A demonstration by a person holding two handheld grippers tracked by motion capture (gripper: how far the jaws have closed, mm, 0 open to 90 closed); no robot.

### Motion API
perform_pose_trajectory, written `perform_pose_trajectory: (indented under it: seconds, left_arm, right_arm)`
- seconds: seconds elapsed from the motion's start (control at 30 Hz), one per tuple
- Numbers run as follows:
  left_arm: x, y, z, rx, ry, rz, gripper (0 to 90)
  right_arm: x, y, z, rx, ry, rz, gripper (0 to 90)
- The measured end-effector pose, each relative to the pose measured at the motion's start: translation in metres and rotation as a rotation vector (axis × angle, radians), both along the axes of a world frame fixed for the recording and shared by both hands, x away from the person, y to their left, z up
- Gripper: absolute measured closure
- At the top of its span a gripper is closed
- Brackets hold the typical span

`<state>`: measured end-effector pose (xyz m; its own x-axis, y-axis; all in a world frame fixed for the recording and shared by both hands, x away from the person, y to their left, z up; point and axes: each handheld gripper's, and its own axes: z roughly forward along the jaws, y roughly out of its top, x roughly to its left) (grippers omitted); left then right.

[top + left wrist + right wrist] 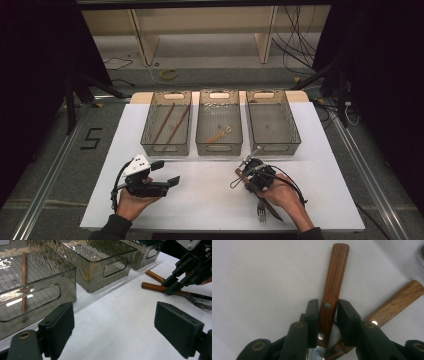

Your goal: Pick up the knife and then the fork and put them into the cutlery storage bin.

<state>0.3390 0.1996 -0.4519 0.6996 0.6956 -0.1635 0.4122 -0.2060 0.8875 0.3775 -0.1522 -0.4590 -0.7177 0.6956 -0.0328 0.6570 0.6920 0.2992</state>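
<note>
White desk (210, 200): right gripper (325, 317) jaws clamp a wooden knife handle (333, 282); left gripper (113, 325) jaws open, empty.

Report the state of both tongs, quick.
Left tongs: open, nothing between them, over bare table.
Right tongs: closed on the wooden handle of a utensil lying on the table.

Brown wooden handle (333, 282), black tool (325, 322)
</note>
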Motion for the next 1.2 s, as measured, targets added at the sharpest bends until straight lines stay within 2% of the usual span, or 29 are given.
perform_pose_trajectory:
  seconds: [0.17,0.63,0.97,1.2]
  left_arm:
    - [0.000,0.000,0.000,0.005,-0.002,-0.006,15.9]
    - [0.000,0.000,0.000,-0.003,-0.004,-0.008,15.9]
    - [0.000,0.000,0.000,-0.007,-0.001,-0.009,15.9]
    - [0.000,0.001,0.000,-0.009,-0.003,-0.007,15.9]
  right_arm:
    - [0.000,0.001,0.000,-0.010,-0.011,0.000,76.3]
    - [-0.001,0.001,0.002,-0.009,-0.019,0.026,77.0]
    - [-0.001,-0.003,0.006,0.019,-0.052,0.019,77.4]
    - [-0.001,-0.008,0.012,0.072,-0.076,0.010,77.5]
